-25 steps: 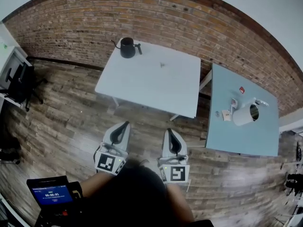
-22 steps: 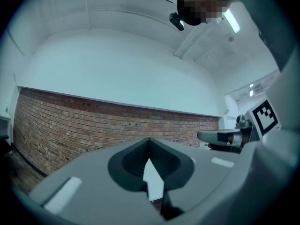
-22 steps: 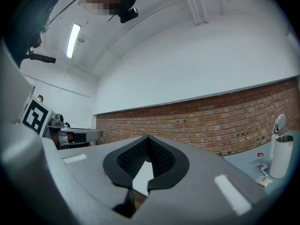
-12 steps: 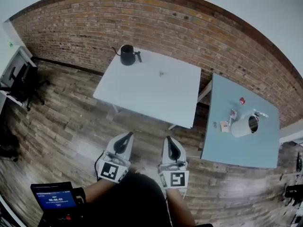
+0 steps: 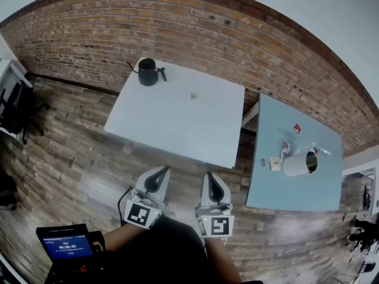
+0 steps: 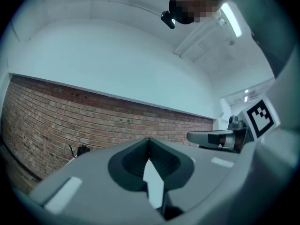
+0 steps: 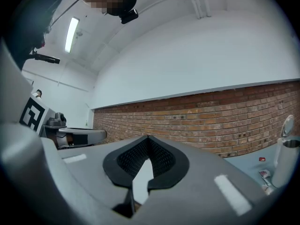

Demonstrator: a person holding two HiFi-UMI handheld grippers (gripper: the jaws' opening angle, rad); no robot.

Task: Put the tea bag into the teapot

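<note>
Teapot [image 5: 147,73] stands well apart from left gripper [image 5: 162,170] and right gripper [image 5: 209,175], both closed, empty.

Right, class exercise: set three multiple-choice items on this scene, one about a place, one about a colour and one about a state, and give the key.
1. Where does the black kettle stand?
A. At a far corner of the white table
B. On the wooden floor
C. On a chair

2. What colour is the right-hand table that bears the white teapot?
A. Brown
B. Blue-grey
C. Black

3. How do the jaws of the left gripper and the right gripper stand?
A. Both together, with nothing between them
B. Both wide apart
C. One closed on a tea bag

Key:
1. A, as the head view shows the kettle at the white table's far left corner, near the brick wall.
2. B, as the top under the teapot is blue-grey.
3. A, as each gripper view shows its jaws meeting at the tips and holding nothing.
</note>
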